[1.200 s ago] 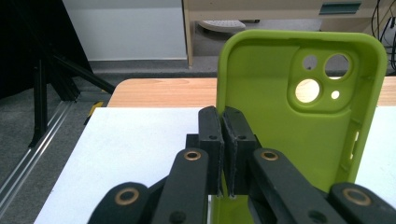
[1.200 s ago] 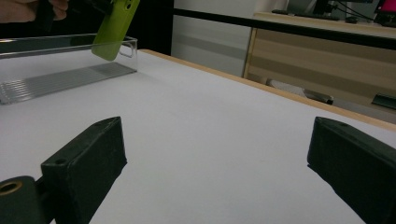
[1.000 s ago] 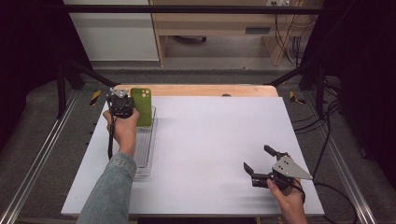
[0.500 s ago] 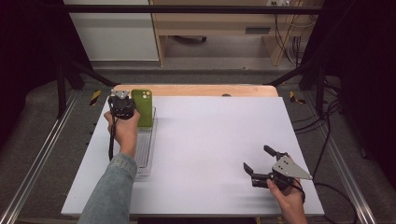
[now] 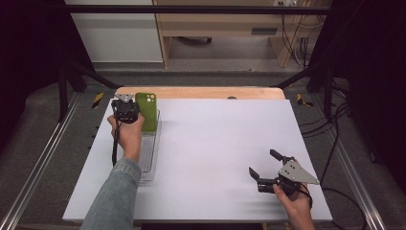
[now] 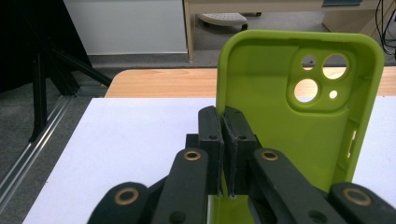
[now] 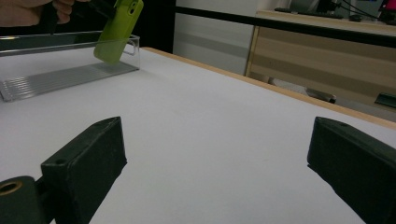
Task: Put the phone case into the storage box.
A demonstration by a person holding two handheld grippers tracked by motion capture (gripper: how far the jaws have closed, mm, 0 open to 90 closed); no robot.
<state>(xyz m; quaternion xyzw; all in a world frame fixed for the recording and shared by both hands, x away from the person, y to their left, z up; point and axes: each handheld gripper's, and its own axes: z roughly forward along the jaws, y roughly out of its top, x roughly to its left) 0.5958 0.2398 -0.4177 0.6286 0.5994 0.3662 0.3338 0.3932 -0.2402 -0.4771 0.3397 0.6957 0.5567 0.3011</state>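
The left gripper [image 6: 223,154] clamps the green phone case [image 6: 299,116] by its thin, flexible side wall; the case is light, so grip gently.

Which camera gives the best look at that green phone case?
The left gripper view: the green phone case is close up, its hollow inside and camera holes plain, one edge pinched by the left gripper. The high view shows it small, over the clear tray. The right gripper view shows it far off, tilted.
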